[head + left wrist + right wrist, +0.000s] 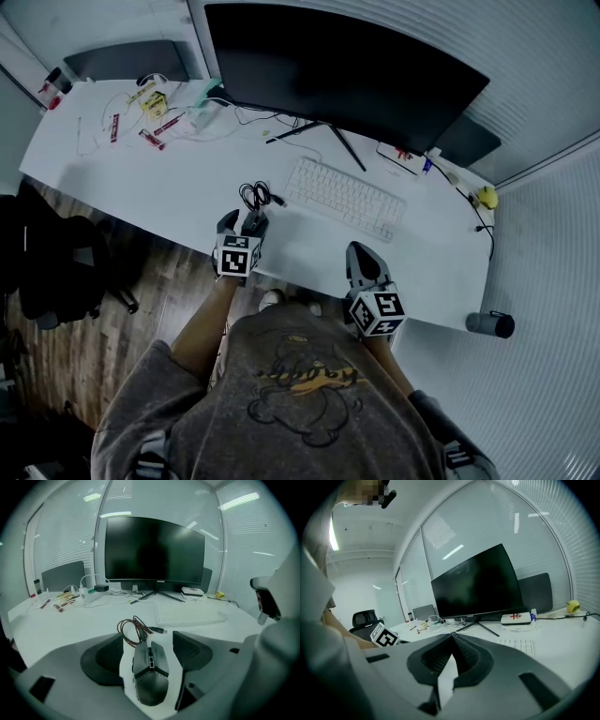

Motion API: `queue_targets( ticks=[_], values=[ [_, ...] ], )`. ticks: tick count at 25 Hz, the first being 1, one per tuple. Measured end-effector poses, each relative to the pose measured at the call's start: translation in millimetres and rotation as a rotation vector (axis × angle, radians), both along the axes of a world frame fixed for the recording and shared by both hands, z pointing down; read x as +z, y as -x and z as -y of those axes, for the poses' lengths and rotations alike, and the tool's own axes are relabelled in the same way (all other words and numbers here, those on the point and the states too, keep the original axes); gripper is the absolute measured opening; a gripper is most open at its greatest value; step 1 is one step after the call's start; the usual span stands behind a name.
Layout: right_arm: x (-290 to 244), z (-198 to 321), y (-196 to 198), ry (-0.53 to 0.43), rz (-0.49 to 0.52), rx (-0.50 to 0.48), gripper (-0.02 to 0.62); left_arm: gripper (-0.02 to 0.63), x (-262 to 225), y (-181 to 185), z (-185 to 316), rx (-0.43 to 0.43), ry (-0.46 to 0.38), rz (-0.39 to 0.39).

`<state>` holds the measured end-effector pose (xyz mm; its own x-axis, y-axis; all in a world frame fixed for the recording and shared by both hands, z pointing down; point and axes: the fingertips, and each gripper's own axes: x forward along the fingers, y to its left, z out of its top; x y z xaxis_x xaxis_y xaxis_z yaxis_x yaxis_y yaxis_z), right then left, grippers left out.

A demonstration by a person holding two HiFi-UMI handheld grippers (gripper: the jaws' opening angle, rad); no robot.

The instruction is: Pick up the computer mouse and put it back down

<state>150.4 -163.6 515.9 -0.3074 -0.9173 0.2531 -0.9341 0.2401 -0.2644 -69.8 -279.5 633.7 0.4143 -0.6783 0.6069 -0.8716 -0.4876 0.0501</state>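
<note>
Desk: white | monitor: dark, at the back | keyboard: white, before the monitor | left gripper: jaws wide apart, gripping nothing | right gripper: jaw tips together, empty | computer mouse: dark, on the desk between the 2 left jaws, gaps either side | cable: coiled just beyond the mouse

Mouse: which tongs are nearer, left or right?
Left. The left tongs straddle the mouse, jaws apart with gaps either side. The right tongs sit shut, well off to its right, near the desk edge by the keyboard.
</note>
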Motion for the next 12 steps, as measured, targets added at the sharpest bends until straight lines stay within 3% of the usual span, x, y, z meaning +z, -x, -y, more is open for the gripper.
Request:
queue_targets(
  ticks=[12],
  values=[
    [-8, 2, 23, -0.029, 0.013, -0.063, 0.006, 0.319, -102, 6, -17, 0.005, -0.171, -0.157]
  ],
)
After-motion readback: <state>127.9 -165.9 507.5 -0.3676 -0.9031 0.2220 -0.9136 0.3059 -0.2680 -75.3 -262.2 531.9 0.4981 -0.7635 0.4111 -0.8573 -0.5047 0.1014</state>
